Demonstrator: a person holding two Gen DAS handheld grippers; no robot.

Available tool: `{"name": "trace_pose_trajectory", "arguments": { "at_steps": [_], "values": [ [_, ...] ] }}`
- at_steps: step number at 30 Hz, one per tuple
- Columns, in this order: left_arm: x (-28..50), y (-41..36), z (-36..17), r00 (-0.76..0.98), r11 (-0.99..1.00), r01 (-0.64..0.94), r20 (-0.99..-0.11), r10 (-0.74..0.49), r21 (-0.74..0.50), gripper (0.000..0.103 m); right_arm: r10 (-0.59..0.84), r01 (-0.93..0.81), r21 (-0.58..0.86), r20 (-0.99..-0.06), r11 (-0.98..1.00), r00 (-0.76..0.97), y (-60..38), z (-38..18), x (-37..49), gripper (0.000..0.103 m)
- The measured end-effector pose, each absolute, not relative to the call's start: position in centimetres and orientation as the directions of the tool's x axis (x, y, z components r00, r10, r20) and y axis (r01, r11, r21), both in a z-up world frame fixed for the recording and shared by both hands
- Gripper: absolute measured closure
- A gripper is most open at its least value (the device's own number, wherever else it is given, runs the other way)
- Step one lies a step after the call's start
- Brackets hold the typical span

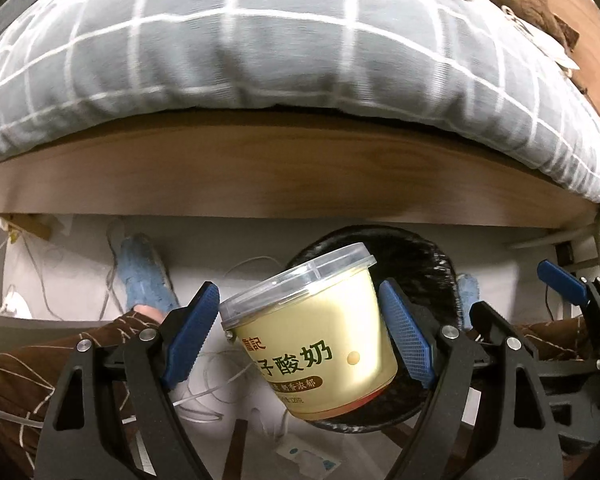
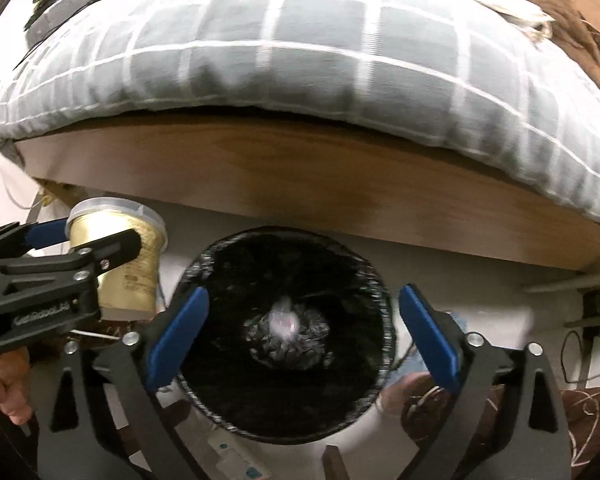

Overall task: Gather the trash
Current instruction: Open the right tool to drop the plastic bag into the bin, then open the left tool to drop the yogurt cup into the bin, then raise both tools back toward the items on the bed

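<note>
A pale yellow yogurt cup [image 1: 312,344] with a clear lid hangs tilted in the air, and my left gripper [image 1: 300,288] is shut on it, blue pads against its sides. Just behind and under it stands a black-lined trash bin [image 1: 424,252]. In the right wrist view the bin [image 2: 220,384] lies straight below my right gripper [image 2: 303,293], which is open with nothing between its pads. A blurred pale scrap [image 2: 284,322] lies at the bin's bottom. The cup [image 2: 136,264] and left gripper [image 2: 100,236] sit just left of the bin's rim.
A bed with a grey checked quilt [image 1: 260,40] and a wooden side board [image 1: 300,168] overhangs the bin's far side. Blue slippers [image 1: 144,276], white cables [image 1: 204,392] and a person's brown patterned trouser legs [image 1: 20,380] are on the pale floor around it.
</note>
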State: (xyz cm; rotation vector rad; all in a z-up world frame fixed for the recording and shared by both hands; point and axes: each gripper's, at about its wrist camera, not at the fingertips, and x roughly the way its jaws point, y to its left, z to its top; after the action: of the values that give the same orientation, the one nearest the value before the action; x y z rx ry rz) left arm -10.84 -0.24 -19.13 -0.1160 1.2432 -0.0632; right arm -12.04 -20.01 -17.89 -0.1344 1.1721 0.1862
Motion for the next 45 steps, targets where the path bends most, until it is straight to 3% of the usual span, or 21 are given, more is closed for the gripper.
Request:
{"name": "trace_pose_trajectory", "arguments": {
  "at_steps": [12,29,36,45],
  "values": [
    [-11.2,-5.8,-18.4,0.315,0.989,0.085,-0.939,-0.141,-0.12,0.023,-0.023,-0.044,-0.045,-0.912,0.998,0.41,-28.3,-16.6,-12.9,0.008],
    [-11.6,-8.8,-20.3,0.303,0.989,0.115,-0.945,-0.122,-0.091,0.021,-0.003,-0.018,-0.012,-0.909,1.0,0.418,-29.4,-17.1,-12.9,0.008],
    [-11.7,-8.3,-20.6,0.325,0.992,0.097,-0.94,-0.106,-0.079,0.006,-0.004,-0.023,-0.015,-0.907,1.0,0.421,-28.9,-16.9,-12.8,0.008],
    [-11.7,-7.1,-18.2,0.385,0.995,0.076,-0.918,-0.094,-0.07,0.006,0.01,-0.039,-0.008,-0.89,0.999,0.456,-27.8,-15.1,-12.8,0.008]
  ]
}}
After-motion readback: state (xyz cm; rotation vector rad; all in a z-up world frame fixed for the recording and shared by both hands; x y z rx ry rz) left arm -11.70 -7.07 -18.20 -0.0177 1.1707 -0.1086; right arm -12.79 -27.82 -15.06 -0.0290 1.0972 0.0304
